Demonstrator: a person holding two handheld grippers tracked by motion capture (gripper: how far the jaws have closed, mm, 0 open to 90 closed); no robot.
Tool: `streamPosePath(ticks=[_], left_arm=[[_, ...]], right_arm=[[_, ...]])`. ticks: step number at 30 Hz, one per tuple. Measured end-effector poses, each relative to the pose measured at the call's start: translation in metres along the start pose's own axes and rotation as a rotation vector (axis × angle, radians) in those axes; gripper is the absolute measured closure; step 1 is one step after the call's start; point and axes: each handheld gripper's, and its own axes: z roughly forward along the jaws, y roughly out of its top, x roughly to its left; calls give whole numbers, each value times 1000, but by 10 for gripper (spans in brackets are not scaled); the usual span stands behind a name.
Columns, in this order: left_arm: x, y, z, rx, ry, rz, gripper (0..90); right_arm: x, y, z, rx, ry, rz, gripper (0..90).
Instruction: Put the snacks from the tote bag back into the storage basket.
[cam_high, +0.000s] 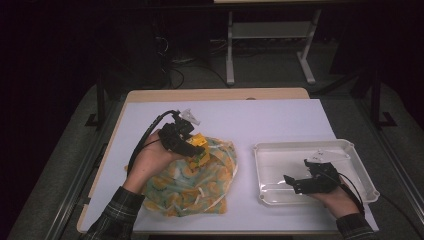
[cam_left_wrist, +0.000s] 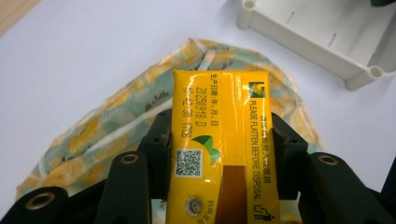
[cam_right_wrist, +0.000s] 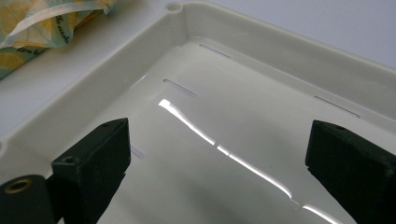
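Note:
My left gripper (cam_high: 199, 148) is shut on a yellow drink carton (cam_left_wrist: 222, 140), one black jaw pressing on each of its sides. It holds the carton (cam_high: 199, 143) just above a lemon-patterned plastic bag (cam_high: 192, 180) that lies on the white sheet. In the left gripper view the bag (cam_left_wrist: 116, 121) spreads out below the carton. My right gripper (cam_high: 294, 183) hovers inside a white plastic tray (cam_high: 350, 150) at the right, jaws wide apart with nothing between them. In the right gripper view its jaws (cam_right_wrist: 217, 154) frame the tray's bare glossy floor (cam_right_wrist: 224, 116).
A white sheet (cam_high: 260, 120) covers most of the wooden table (cam_high: 215, 94). The tray's corner (cam_left_wrist: 327, 42) lies just beyond the bag in the left gripper view. A bag edge (cam_right_wrist: 42, 23) shows past the tray rim. Table legs stand on the dark floor behind.

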Motion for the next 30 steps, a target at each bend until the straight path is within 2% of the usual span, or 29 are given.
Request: streamPosePath(ticks=[5,8,16,19,30], left_arm=[[-4,13,-5,-20,-2,12,518],[-6,20,-5,-13,-7,36,518],[-11,34,-2,-32,-21,41,518],[-16,43,0,-34,-28,60,518],[-25,59,11,-54,-58,75,518]], right_arm=[[0,0,-1,-2,1,8,61],[0,0,0,-2,2,7,61],[0,0,-1,-3,4,8,61],[-1,0,-1,-5,5,8,61],[-1,0,-1,-6,9,11,61]])
